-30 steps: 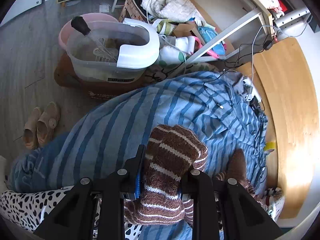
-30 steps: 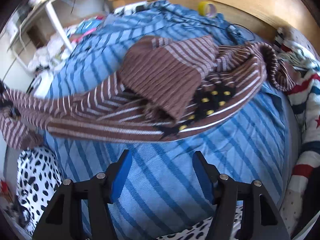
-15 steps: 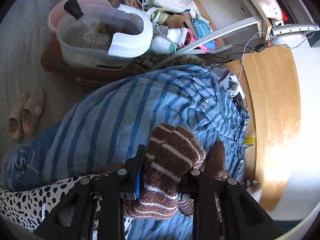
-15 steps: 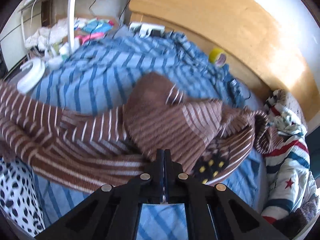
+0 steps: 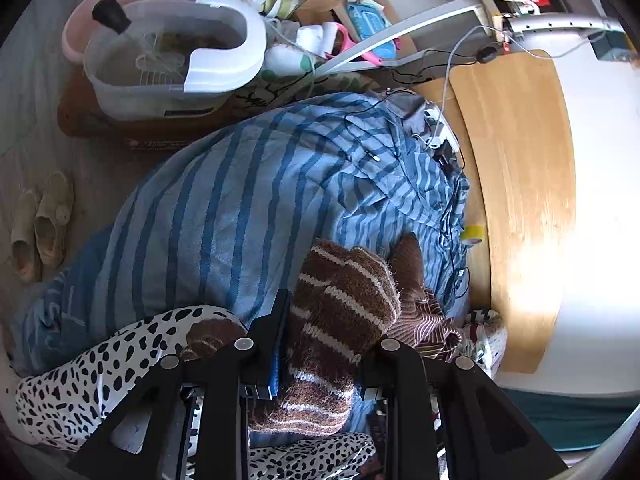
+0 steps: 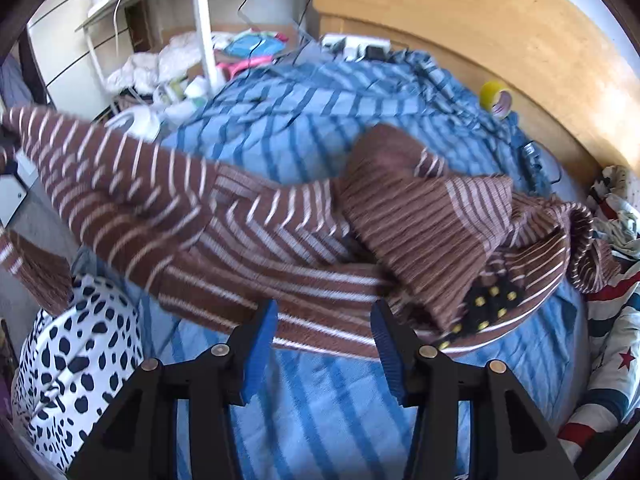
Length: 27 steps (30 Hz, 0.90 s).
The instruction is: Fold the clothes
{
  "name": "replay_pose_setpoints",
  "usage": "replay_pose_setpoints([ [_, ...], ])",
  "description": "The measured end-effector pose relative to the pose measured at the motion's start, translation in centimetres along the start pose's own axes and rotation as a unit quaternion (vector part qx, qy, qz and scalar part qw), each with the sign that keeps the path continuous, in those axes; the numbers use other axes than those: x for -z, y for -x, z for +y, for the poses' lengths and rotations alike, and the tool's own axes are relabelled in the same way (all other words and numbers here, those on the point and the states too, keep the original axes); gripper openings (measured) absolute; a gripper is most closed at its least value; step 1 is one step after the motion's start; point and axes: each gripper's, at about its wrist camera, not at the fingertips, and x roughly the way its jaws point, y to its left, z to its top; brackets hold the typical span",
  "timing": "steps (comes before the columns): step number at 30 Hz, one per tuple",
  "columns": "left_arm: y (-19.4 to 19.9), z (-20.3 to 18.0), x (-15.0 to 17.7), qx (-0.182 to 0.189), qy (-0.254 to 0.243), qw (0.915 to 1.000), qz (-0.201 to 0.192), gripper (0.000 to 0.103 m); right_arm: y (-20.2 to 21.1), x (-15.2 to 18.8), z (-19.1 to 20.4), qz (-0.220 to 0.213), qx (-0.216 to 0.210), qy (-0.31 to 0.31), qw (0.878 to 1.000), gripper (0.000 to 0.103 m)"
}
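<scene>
The left gripper point(image 5: 326, 344) pinches a bunched sleeve of the brown striped sweater point(image 6: 280, 240), soft, limp knit that sags across the blue striped duvet point(image 6: 320, 400) just ahead of the right gripper point(image 6: 324, 320), whose empty jaws are opening toward its near hem.

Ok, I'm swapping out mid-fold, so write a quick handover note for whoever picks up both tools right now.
Left tool: shut on a bunched part of the brown striped sweater, holding it above the blue striped duvet.
Right tool: jaws opening, nothing between them; it hovers just in front of the sweater's near edge.
Sweater: stretched across the bed from the left tool toward a rumpled heap near the star-patterned blanket.
Done: one end picked up.
Left: no neat fold shows yet; probably grip the near edge with the right tool, spread flat, then fold.
</scene>
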Motion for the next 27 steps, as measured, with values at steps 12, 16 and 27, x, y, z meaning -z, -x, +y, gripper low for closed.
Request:
replay_pose_setpoints([
  [12, -0.1, -6.7, 0.3, 0.037, -0.087, 0.9955, 0.012, 0.032, -0.3, 0.4, 0.1, 0.012, -0.019, -0.013, 1.000, 0.063],
  [16, -0.1, -7.8, 1.0, 0.047, -0.086, 0.9951, -0.014, 0.032, -0.8, 1.2, -0.9, 0.025, -0.009, -0.021, 0.999, 0.065],
  [27, -7.5, -11.2, 6.1, 0.047, -0.153, 0.9853, 0.059, 0.032, -2.7, 4.5, -8.4, 0.068, 0.013, -0.131, 0.989, 0.065],
])
